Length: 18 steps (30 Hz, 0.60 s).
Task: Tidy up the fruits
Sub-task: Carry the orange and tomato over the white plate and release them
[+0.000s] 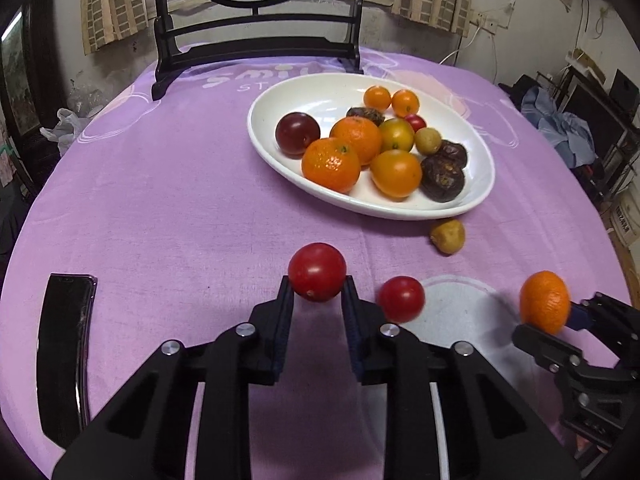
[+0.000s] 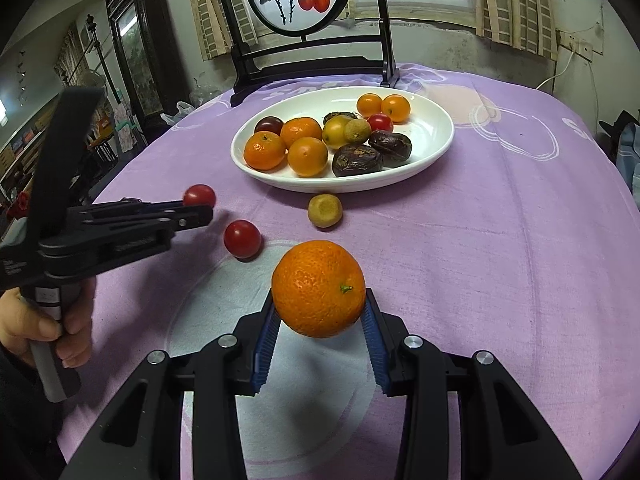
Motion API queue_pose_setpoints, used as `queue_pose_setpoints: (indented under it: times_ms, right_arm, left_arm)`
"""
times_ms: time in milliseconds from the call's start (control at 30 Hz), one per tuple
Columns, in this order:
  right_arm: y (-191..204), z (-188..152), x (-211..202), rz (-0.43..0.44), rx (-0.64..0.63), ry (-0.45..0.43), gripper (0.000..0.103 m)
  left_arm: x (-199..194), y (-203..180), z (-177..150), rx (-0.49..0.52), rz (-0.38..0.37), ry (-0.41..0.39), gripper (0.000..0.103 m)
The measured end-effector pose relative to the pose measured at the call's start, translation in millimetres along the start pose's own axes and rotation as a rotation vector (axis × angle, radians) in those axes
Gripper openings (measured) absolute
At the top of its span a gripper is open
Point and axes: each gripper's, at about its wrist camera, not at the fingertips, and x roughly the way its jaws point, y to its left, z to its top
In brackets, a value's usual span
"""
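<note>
A white oval plate (image 1: 304,88) (image 2: 432,140) holds several oranges, dark plums and small fruits on the purple tablecloth. My left gripper (image 1: 317,285) (image 2: 202,206) is shut on a red cherry tomato (image 1: 317,271) (image 2: 199,195), held above the cloth. My right gripper (image 2: 320,312) (image 1: 560,320) is shut on a mandarin orange (image 2: 319,288) (image 1: 545,302). A second red tomato (image 1: 401,298) (image 2: 242,239) and a small yellow-brown fruit (image 1: 448,236) (image 2: 325,210) lie on the cloth in front of the plate.
A black phone (image 1: 64,352) lies on the cloth at the near left. A dark wooden stand (image 1: 256,48) (image 2: 312,64) with a round painted screen stands behind the plate. The table edge curves away on both sides.
</note>
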Motion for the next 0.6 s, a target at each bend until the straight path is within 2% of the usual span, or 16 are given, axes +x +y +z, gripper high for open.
queue_pose_setpoints:
  times_ms: [333,600]
  right_arm:
    - [-3.0,16.3,-22.0,-0.009,0.015,-0.069,0.041]
    - [-8.9,57.6,-11.3,-0.057,-0.046,-0.083,0.041]
  left_arm:
    - [-36.4,-19.2,15.0,0.04,-0.077,-0.049,0.024]
    - [-27.7,-37.4,58.9,0.078,-0.074,-0.072,0.025]
